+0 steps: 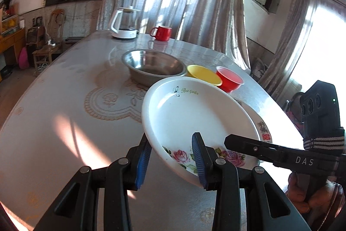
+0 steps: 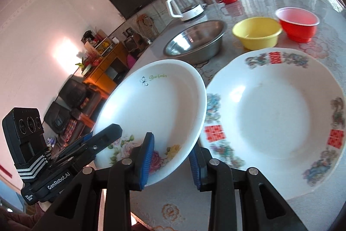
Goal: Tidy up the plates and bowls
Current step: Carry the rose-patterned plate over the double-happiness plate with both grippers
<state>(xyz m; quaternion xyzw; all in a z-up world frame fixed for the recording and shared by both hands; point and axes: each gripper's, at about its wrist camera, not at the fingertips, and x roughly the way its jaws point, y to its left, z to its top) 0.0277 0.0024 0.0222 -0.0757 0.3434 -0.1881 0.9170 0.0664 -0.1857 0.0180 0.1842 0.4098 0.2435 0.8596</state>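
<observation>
**Both grippers on rose plate**

My left gripper (image 1: 172, 162) and right gripper (image 2: 172, 162) both clamp the white rose-printed deep plate (image 1: 194, 114), tilted above the grey patterned table (image 1: 75, 101), beside the white floral-rimmed plate (image 2: 274, 114), near the steel bowl (image 1: 154, 65)

- In the left wrist view, the rose plate (image 1: 194, 114) hides most of the patterned plate (image 1: 262, 129) at right; only a rim sliver shows.
- The yellow bowl (image 1: 203, 74) and red bowl (image 1: 230, 79) are partly hidden behind the rose plate's far rim.
- The patterned plate's border motifs are smeared in the right wrist view.
- A hand (image 1: 311, 194) at lower right is cut off by the frame edge.
- Shelf items at far left are too small to identify.
</observation>
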